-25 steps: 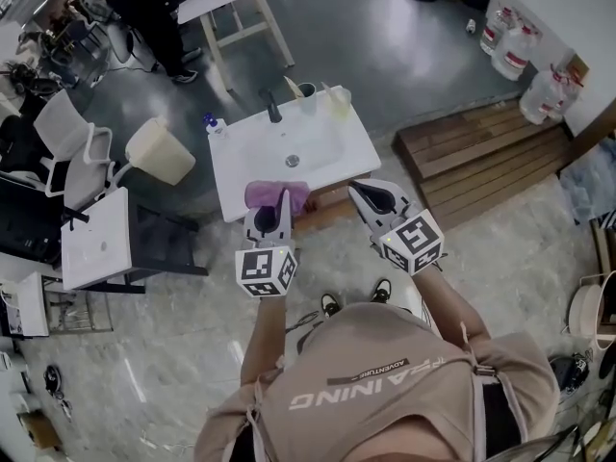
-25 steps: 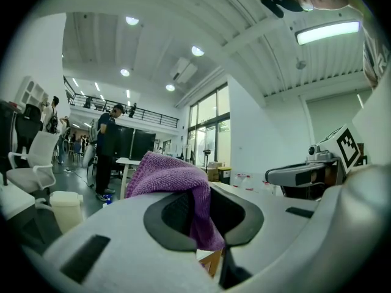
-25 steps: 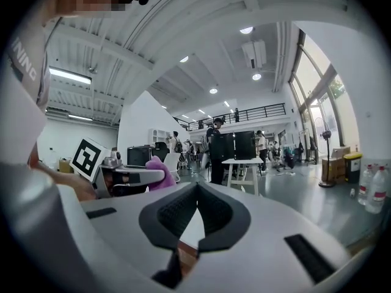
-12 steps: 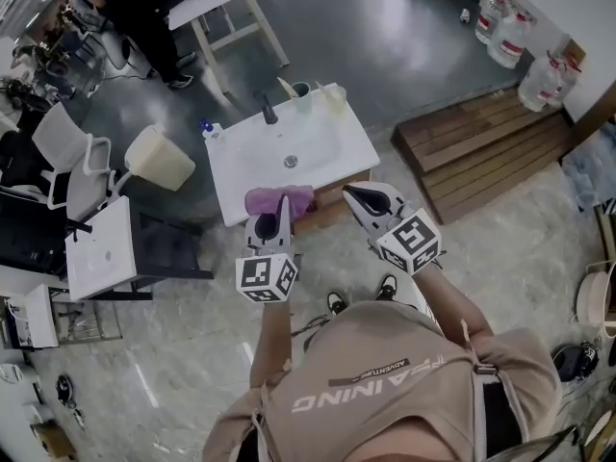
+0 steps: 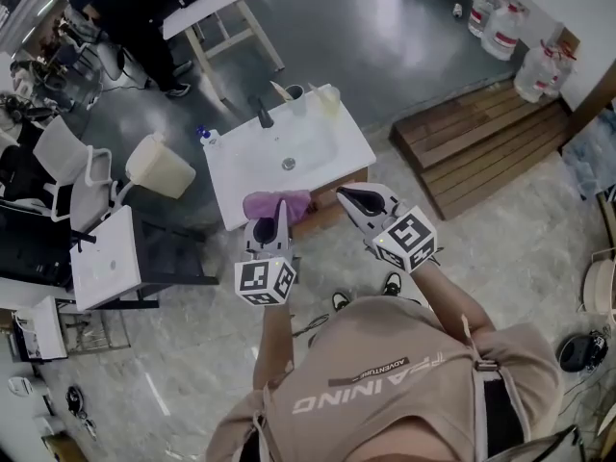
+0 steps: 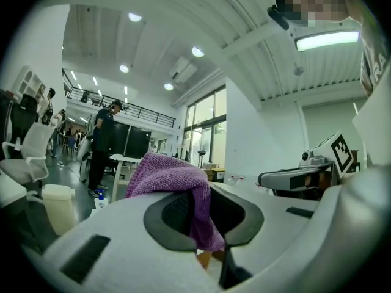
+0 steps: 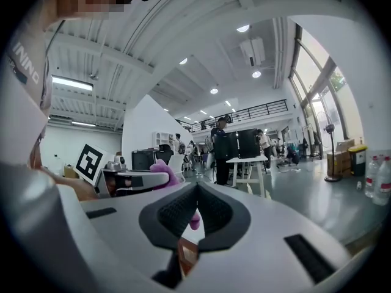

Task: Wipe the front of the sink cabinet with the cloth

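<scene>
1. Left claw (image 6: 204, 215): my jaws are clamped on the purple cloth (image 6: 173, 171). One fold runs down between the pads. The rest bunches up above the jaws and spills over the left one.

2. Right claw (image 7: 197, 207): my jaws are together, pad against pad, with nothing held. The purple seen past them is the cloth in the other claw.

3. Position: in the head view both claws are level and near each other, pointing at the sink unit. The cloth hangs at the front edge of the white sink top (image 5: 318, 142), just above the wooden cabinet front (image 5: 332, 208). I cannot tell whether the cloth touches that front.

4. Handling, by judgement: the cloth looks light, soft and limp. Its napped weave should grip the pads well and not slip. It is not fragile, but it will fold and bunch under any push.

5. Hold: the present grip sits on a fold with the bulk bunched up top. For wiping, a broad free flap should face the panel, so that cloth, not jaw, meets the wood.
</scene>
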The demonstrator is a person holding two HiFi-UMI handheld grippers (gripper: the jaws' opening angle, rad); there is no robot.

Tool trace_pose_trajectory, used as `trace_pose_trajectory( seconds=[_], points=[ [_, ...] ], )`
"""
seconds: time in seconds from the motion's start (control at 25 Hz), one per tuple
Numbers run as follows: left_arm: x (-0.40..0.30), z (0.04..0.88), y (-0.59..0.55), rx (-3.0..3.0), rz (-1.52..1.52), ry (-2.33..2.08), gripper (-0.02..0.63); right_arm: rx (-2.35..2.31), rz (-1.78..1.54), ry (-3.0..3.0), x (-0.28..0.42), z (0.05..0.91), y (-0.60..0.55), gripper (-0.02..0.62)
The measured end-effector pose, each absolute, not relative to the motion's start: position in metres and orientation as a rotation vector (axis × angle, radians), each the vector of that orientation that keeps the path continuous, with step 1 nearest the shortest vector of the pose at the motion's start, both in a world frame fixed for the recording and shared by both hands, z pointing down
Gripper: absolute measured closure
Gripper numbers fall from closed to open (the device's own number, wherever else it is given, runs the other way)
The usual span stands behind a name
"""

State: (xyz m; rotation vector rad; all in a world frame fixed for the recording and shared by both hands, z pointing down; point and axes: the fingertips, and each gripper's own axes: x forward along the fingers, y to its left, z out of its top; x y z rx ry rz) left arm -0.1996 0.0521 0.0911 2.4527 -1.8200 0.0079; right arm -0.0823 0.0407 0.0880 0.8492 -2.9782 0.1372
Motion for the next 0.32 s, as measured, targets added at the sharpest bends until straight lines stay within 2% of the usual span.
trace_pose_trajectory(
  seconds=[0.32],
  points=[
    [-0.188,0.094,0.049,2.492,0.031,-1.776,0.569,0.883,0.139,-2.962,-0.071,0.092,0.036,0.584]
  ],
)
